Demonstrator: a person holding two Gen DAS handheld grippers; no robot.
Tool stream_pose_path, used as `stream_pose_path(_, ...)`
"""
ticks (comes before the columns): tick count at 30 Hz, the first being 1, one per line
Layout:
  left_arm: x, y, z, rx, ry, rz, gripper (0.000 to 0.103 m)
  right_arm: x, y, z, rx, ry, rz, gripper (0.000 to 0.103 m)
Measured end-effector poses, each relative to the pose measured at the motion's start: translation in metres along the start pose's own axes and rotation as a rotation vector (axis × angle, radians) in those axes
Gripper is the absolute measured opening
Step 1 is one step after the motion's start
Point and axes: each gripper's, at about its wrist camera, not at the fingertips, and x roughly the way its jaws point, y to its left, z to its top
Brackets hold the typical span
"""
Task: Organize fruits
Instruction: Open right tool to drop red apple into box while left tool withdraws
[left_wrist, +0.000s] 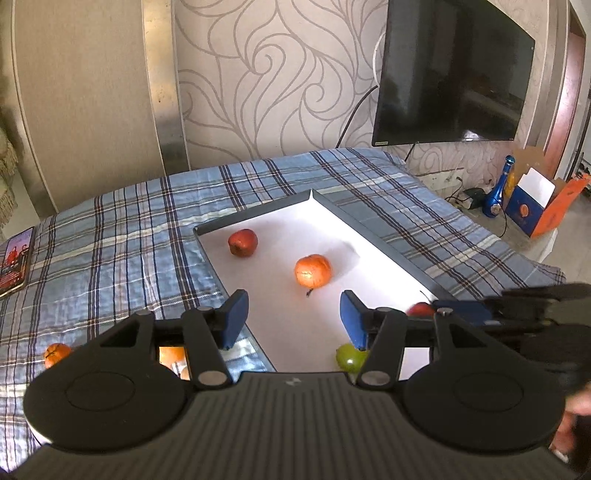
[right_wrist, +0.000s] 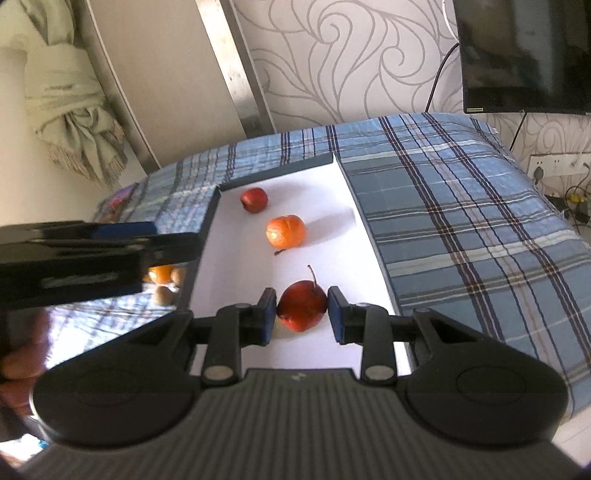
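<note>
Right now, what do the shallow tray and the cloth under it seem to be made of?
The tray: dark grey rim, thin and sharp-edged, which looks like painted metal or stiff board; I cannot tell which. Its matte white floor, with a crease, looks like paper. The cloth: blue plaid woven fabric, probably cotton, matte, with a puckered, softly wrinkled surface.
</note>
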Motion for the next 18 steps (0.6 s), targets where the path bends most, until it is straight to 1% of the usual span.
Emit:
stream_pose_path(4, -0.007, 0.002, -0.004, 0.003, -0.008, 0.01, 0.061, 0.014, -0.002, 0.001, -0.028, 0.017, -0.024, 0.033)
stream_pose_path(10, -0.013, 0.019, -0.008, -0.036, 0.001, 0.058, 0.061, 0.032, 0.002, 0.004, -0.066, 0.035, -0.037, 0.033)
stream_pose_path(18, -0.023, 0.036, -0.017, -0.065, 0.012, 0.102, 0.061, 0.049, 0.009, 0.005, -0.106, 0.049, -0.056, 0.034)
